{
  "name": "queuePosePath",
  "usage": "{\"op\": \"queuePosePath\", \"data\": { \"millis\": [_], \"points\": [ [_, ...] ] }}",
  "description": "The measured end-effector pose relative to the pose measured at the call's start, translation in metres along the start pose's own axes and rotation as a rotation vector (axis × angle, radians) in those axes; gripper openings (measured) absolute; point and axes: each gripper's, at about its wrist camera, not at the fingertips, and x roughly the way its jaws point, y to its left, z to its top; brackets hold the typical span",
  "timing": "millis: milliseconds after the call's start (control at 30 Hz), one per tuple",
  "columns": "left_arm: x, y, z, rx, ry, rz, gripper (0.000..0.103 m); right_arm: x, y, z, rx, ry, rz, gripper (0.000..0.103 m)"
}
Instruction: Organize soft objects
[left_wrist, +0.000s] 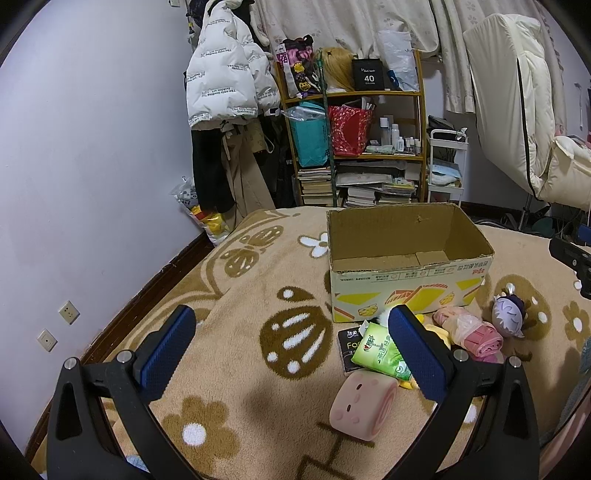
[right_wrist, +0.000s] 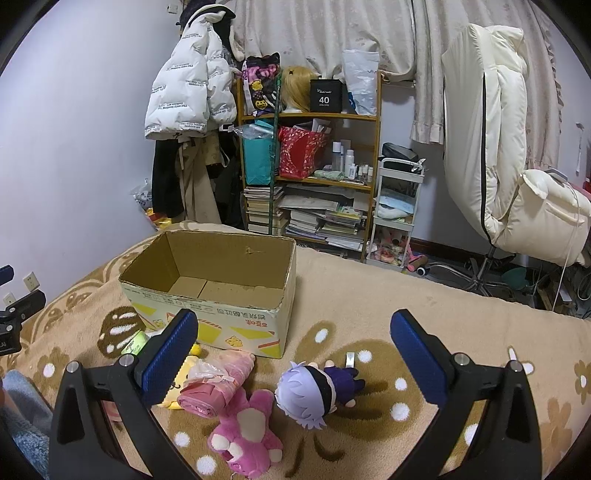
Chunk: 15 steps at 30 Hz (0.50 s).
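Pink plush bear (right_wrist: 245, 435) lies at six o'clock, just under my right gripper (right_wrist: 293, 350), long axis toward one o'clock; both claws, left gripper (left_wrist: 291, 347) included, gape empty.

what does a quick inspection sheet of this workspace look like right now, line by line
surface: beige patterned blanket on the bed, softly rumpled
job's things: cardboard box open, nothing seen inside; pink plush, white-haired doll, pink bundle, pink roll cushion and green tissue pack all lie outside it
clutter: dark packet under the tissue pack
grippers: left gripper open, holding nothing; right gripper open, holding nothing
cables: white cord by the chair
surroundings: shelf of books and bags, hanging white jacket, curtain
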Motion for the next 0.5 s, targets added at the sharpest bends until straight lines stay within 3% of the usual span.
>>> {"op": "queuePosePath", "data": {
  "millis": [500],
  "points": [
    [0.0002,-0.0010,0.0005,0.001,0.001,0.002,0.103,0.0001,0.0000,0.0005,-0.002,0.001,0.002,0.103]
  ]
}}
